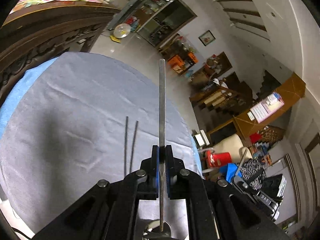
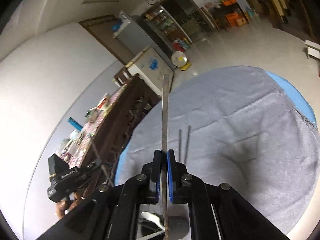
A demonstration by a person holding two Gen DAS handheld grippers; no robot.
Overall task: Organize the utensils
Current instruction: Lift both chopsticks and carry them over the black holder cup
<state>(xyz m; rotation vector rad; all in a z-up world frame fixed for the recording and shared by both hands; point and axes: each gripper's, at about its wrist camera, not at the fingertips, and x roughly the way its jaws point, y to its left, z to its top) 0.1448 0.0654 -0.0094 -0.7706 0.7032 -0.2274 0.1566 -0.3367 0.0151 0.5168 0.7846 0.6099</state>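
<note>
Your left gripper was clamped on a metal handle, your right gripper on another handle. Both were best set down parallel beside the chopsticks on the cloth, keeping them level.

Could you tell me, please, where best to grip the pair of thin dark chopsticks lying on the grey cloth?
Both grippers already hold utensils. The chopsticks lie almost parallel and close together: grip near mid-length from above, jaws across both; their flat pose on the cloth leaves no room underneath.

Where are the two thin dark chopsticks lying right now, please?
The chopsticks lie side by side on the grey cloth, left of the left gripper in its view, right of the right gripper in its view.
</note>
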